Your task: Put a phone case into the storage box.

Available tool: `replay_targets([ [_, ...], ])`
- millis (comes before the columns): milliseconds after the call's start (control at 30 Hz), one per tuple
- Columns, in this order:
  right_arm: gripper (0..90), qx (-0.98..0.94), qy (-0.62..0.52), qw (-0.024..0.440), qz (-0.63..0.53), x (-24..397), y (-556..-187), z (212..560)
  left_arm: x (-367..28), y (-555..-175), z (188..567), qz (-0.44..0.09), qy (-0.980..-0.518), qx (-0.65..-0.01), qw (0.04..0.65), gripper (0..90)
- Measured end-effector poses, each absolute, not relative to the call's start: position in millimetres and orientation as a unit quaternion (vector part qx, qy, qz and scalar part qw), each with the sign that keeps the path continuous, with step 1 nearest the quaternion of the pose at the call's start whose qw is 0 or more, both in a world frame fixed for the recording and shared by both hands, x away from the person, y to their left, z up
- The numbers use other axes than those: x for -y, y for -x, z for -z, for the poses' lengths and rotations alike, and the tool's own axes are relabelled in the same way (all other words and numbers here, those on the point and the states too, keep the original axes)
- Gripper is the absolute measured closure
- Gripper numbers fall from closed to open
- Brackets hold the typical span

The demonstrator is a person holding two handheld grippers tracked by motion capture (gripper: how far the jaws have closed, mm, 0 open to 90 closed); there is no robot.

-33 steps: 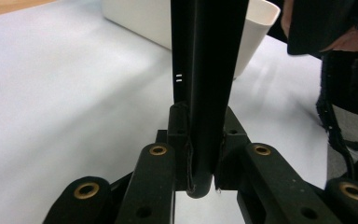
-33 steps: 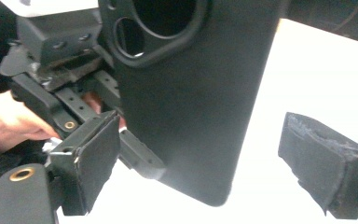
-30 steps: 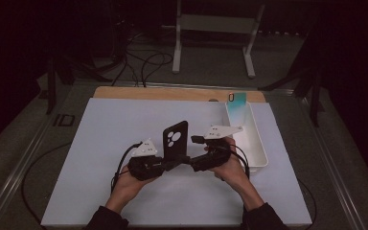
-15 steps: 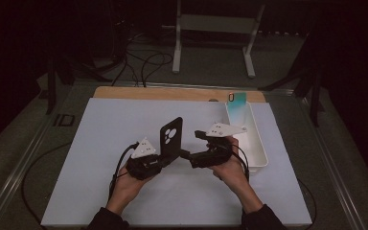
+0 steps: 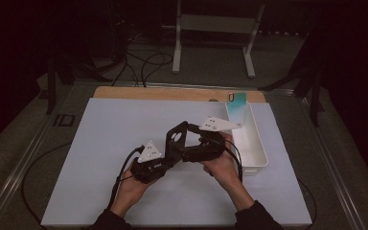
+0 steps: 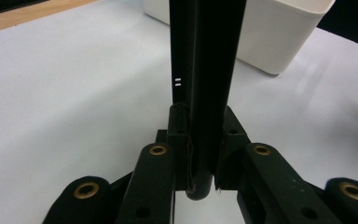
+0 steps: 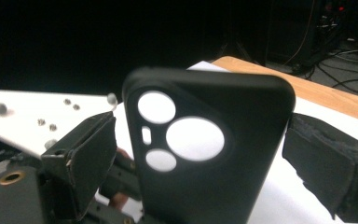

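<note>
A black phone case (image 5: 178, 136) with round camera holes is held up off the white table mat (image 5: 100, 143) between two hand-held grippers. My left gripper (image 5: 168, 158) is shut on its lower end; in the left gripper view the case (image 6: 205, 70) stands edge-on, with my left gripper (image 6: 200, 149) pinching it between the pads. My right gripper (image 5: 188, 149) comes in from the right. In its own view the case (image 7: 205, 186) fills the gap between the jaws of my right gripper (image 7: 200, 154), and a thin gap shows beside the left pad (image 7: 91, 158).
A white oblong bin (image 5: 263, 155) stands at the right of the mat, with a teal phone (image 5: 237, 98) leaning at its far end. A wooden strip (image 5: 148, 93) borders the mat at the back. Behind it are cables and a metal stand (image 5: 211, 28).
The right hand has lifted its gripper a little and brought it in around the case. The case now leans over more, and the left hand has stayed nearly where it was.
</note>
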State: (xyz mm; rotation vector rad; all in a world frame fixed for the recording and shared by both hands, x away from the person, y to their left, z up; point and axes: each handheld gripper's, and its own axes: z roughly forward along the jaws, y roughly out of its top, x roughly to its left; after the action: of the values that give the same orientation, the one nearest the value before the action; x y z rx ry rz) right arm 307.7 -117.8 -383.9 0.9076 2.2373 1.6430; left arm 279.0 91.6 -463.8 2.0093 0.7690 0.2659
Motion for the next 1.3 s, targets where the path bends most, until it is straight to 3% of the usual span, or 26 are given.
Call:
replay_targets([
  [867, 9.7, -0.743, -0.347, 0.091, -0.565, 113.4, -317.3, 400.7, -84.9, -275.1, 463.7, -0.096, -0.815, -0.302, 0.484, 80.8],
  [1300, 13.3, -0.75, -0.347, 0.103, -0.553, 113.5, -314.8, 399.7, -83.4, -275.7, 465.8, -0.098, -0.819, -0.303, 0.477, 79.6],
])
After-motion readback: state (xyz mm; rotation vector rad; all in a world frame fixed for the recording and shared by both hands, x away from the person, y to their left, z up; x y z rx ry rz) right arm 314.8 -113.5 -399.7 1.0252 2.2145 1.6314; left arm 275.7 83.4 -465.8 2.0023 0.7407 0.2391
